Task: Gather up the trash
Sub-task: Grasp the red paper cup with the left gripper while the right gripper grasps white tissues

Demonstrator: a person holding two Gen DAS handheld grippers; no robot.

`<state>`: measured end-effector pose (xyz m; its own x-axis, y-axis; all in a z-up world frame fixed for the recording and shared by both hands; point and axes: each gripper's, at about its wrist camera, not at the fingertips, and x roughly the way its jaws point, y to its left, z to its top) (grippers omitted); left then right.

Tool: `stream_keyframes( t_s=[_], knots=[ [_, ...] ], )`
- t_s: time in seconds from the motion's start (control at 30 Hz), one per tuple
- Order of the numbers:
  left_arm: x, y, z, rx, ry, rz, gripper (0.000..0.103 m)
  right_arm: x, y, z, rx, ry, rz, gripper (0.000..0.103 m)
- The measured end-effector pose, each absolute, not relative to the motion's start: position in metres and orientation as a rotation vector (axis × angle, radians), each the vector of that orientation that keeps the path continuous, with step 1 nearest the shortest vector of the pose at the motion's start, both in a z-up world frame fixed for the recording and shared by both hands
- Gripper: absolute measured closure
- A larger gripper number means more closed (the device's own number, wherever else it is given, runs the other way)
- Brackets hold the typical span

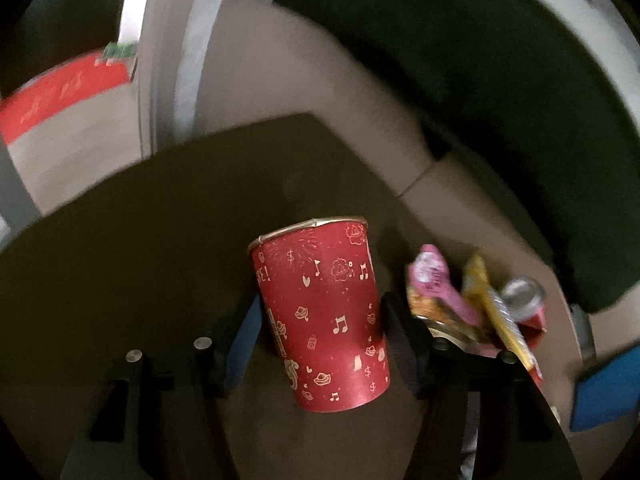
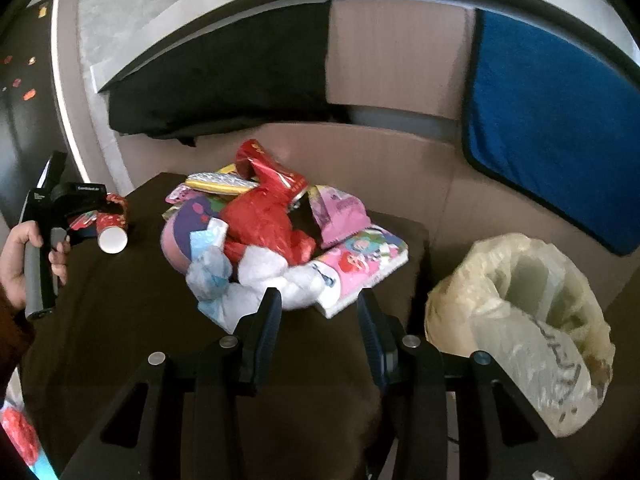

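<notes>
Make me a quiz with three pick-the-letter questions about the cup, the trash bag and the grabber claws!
1. Where is the plastic bag?
A. To the right of the brown table
B. On top of the trash pile
C. Inside the cup

2. What colour is the paper cup?
A. Blue with stars
B. Red with little white pictures
C. Plain green

3. What is the right gripper doing?
A. Squeezing the cup
B. Holding the bag
C. Open, with nothing in it

Answers:
1. A: in the right wrist view the bag sits beside the table, right of the trash pile.
2. B: the cup is red with music notes and hearts.
3. C: its fingers stand apart, empty, in front of the pile; it is the left gripper that is shut on the cup.
</notes>
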<state>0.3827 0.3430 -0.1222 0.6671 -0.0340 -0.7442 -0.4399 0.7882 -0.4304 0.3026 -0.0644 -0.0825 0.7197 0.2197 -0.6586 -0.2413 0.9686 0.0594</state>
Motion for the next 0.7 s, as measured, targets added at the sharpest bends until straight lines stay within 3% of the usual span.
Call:
stream_keyframes(
  t_s=[0.23,0.6,0.7],
  knots=[
    [0.325,0.287,-0.082,-0.474,0.718,0.134,0.043,0.312,-0.048,-0.085,-0.062,0.736,0.390,0.066],
    [0.260,0.225,-0.064,-0.348,0.663,0.001,0.042,0.370,-0.050,-0.130,-0.085,0.874,0.388,0.066],
    [0.254,0.218,-0.056,-0.320,0.638,0.011,0.042,0.375,-0.049,-0.140,-0.067,0.921,0.394,0.078]
  ],
)
